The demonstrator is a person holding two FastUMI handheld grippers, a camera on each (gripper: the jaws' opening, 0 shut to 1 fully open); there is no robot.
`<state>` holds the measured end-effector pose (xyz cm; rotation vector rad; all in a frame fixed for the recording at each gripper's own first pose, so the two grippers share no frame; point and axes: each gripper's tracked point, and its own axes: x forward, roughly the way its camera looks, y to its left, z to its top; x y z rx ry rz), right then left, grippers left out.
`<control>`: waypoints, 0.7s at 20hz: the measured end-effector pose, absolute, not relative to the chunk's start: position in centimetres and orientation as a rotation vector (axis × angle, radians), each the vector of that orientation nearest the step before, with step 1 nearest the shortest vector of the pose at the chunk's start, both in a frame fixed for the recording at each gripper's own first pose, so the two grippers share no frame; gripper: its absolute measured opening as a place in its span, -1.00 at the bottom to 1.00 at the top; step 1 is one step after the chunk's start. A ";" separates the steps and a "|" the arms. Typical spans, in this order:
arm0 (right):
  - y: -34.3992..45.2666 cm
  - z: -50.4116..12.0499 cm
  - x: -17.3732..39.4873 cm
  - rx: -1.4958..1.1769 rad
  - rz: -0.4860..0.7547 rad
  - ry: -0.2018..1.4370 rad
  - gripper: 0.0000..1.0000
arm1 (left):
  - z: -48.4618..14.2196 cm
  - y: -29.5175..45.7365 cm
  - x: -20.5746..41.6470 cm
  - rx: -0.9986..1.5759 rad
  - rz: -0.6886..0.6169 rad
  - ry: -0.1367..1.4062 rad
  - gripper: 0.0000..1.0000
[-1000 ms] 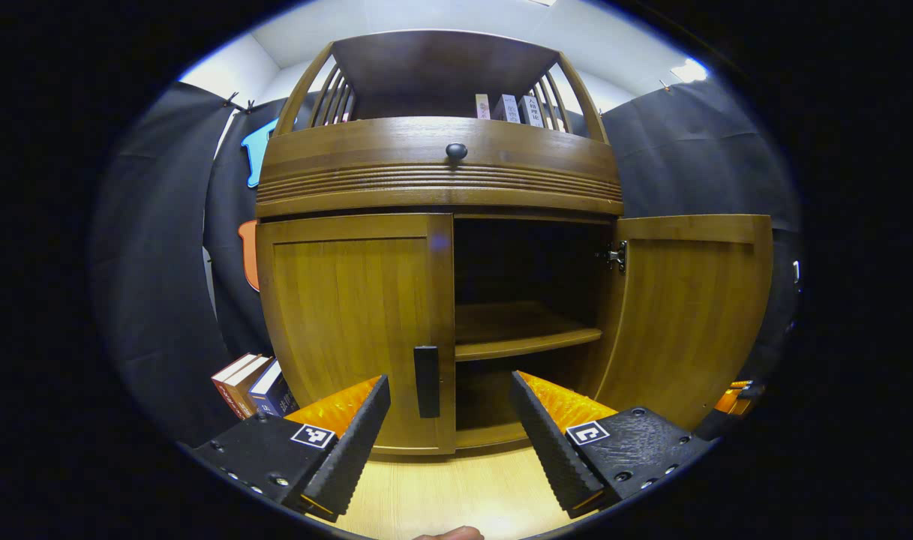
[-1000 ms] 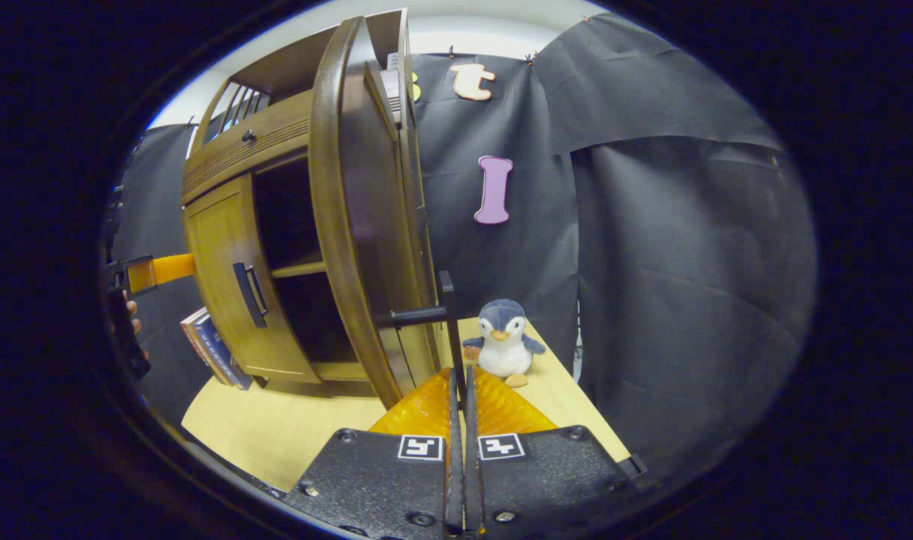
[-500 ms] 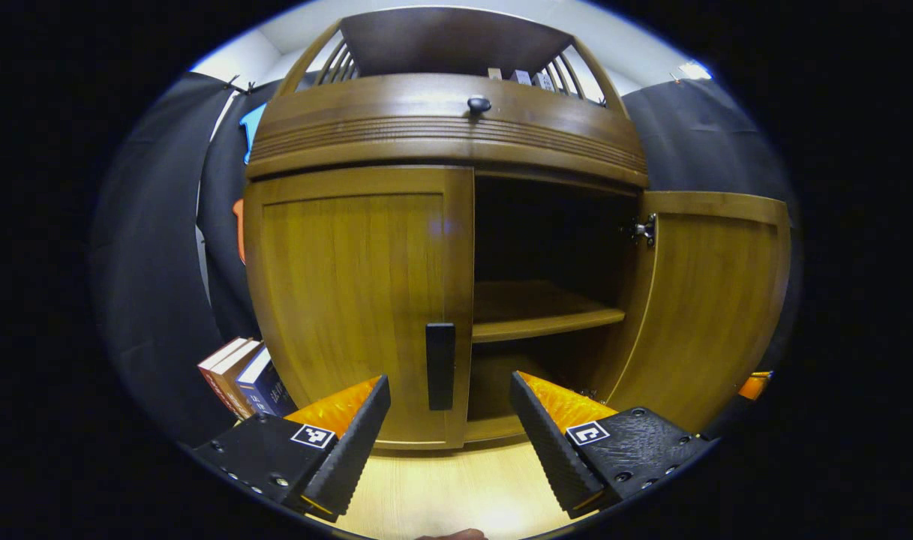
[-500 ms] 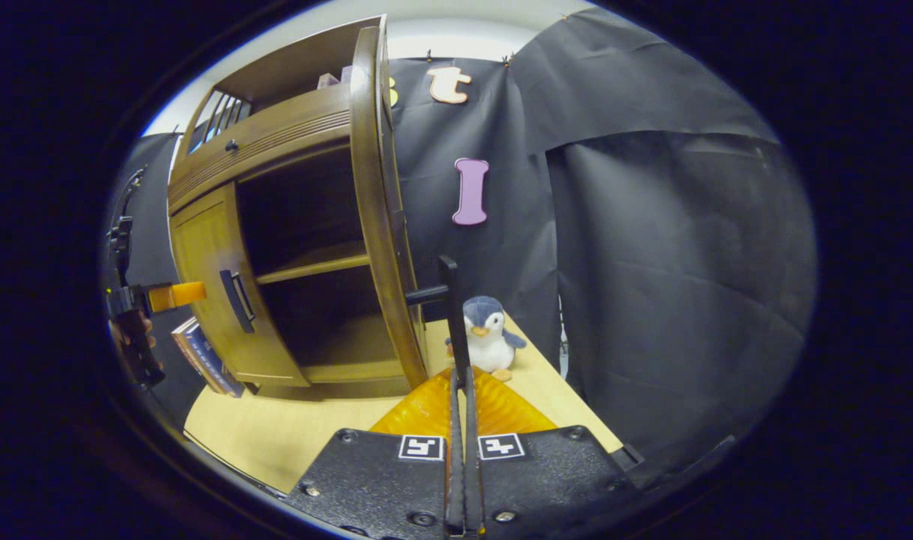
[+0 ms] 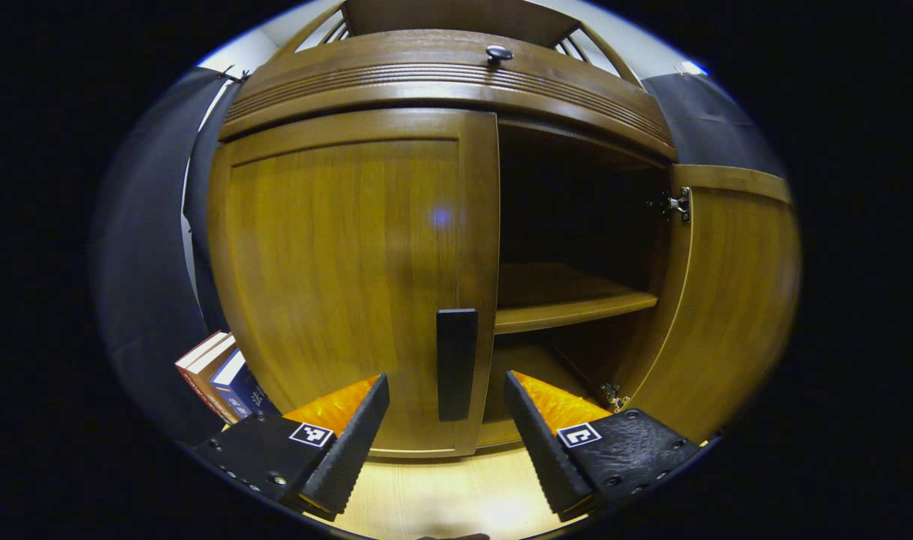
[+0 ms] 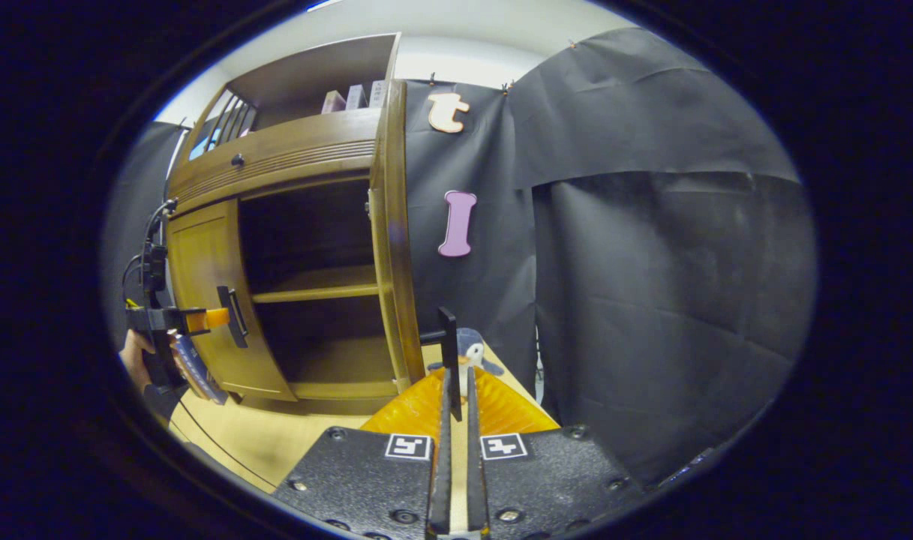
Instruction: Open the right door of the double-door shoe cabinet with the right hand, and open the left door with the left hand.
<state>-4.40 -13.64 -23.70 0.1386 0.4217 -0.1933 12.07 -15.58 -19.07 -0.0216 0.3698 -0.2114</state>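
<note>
Before black cloth wall [image 6: 651,247]: left gripper [image 5: 445,409] gaping wide, flanking closed left door's [image 5: 351,277] handle [image 5: 456,364]; right gripper [image 6: 456,390] nearly closed around open right door's [image 6: 392,247] handle [image 6: 448,352], small gap showing.

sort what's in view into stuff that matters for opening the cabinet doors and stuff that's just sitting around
For the job:
- left door, closed, with its handle
- right door, swung open, with its handle
- left gripper, open before the left handle
- right gripper, at the right handle

Just lying about:
- books beside the cabinet
- penguin toy
- drawer knob
</note>
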 end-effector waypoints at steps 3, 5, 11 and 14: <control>-13.9 -23.8 -4.5 0.127 -0.198 0.421 -0.55 | -19.5 -15.7 13.6 -0.019 -0.216 0.358 0.83; -14.0 -23.4 -4.7 0.123 -0.210 0.415 -0.22 | -20.3 -15.6 14.3 -0.015 -0.213 0.370 0.54; -13.8 -22.9 -4.4 0.108 -0.206 0.395 -0.06 | -21.6 -16.4 16.3 0.009 -0.240 0.360 0.14; -13.5 -22.8 -4.6 0.100 -0.193 0.398 0.00 | -21.9 -16.3 17.1 0.019 -0.233 0.348 0.08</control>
